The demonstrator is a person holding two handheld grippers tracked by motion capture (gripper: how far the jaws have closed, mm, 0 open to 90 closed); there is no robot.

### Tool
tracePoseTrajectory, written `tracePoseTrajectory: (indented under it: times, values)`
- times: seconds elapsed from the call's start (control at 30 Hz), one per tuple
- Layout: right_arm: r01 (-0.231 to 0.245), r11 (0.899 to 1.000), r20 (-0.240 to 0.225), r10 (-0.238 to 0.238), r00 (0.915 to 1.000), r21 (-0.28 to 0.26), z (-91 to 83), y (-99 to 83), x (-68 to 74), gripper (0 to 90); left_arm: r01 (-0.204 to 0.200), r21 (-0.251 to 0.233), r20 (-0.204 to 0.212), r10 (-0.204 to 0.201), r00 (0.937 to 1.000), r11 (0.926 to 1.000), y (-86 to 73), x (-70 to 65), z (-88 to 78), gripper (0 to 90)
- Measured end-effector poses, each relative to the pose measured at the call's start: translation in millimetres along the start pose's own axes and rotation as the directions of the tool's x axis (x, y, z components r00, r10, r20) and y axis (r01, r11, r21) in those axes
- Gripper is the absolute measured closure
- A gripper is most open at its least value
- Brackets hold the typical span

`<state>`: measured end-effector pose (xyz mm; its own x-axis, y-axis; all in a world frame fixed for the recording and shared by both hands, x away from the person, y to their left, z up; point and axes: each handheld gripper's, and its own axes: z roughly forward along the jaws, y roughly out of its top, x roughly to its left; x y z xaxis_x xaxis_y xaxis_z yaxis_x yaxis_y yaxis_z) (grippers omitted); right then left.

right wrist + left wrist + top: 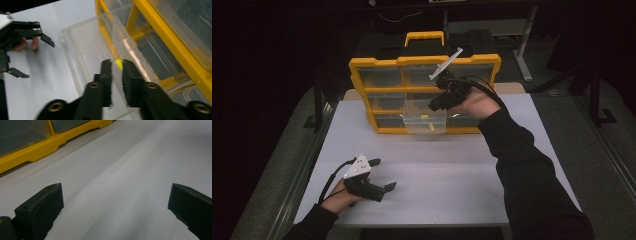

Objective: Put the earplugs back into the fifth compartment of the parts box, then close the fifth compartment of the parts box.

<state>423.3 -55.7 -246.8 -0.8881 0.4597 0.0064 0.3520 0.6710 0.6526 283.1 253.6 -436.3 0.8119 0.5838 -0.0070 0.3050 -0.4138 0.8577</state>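
One clear drawer (pixel 424 117), half out of yellow organizer (pixel 377 64); right gripper (pixel 117 66) clamped on its wall, left gripper (pixel 379 175) apart; overpull risks spilling.

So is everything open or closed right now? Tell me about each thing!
Yellow organizer case: standing upright on the table.
Clear drawer: pulled out from the case, with a small yellow piece inside.
Other drawers: pushed in.
Left gripper: open, empty, low over the table.
Right gripper: jaws nearly together over the drawer; whether they pinch anything is unclear.
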Motion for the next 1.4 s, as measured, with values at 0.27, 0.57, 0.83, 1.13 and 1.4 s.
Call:
tracePoseTrajectory:
  times: [0.27, 0.57, 0.83, 1.13, 1.4]
  values:
    - [0.006, 0.999, -0.052, -0.009, 0.9986, -0.042, -11.3, -4.3, 13.3, 88.6, 0.000, 0.000, -0.003, 0.000, 1.0000, 1.0000, -0.1, 0.8, -0.1, 0.0]
    - [0.045, 0.997, -0.087, -0.051, 0.9949, -0.065, -10.6, -10.6, 32.1, 88.6, -0.002, 0.001, -0.003, 0.002, 1.0000, 1.0000, -0.1, 0.4, -0.1, 0.0]
    - [0.064, 0.997, -0.085, -0.068, 0.9941, -0.050, -2.5, -16.6, 37.6, 88.6, -0.003, 0.004, -0.002, 0.003, 1.0000, 1.0000, -0.4, 0.0, 0.0, 0.0]
    - [0.060, 0.998, -0.077, -0.062, 0.9951, -0.026, 7.2, -20.6, 36.8, 88.6, -0.002, 0.001, -0.001, 0.002, 1.0000, 1.0000, -0.3, -0.3, 0.0, 0.0]
    - [0.062, 0.998, -0.067, -0.064, 0.9957, -0.028, 9.7, -20.0, 35.9, 88.8, -0.003, 0.000, 0.000, 0.003, 1.0000, 1.0000, -0.3, -0.5, -0.1, 0.0]
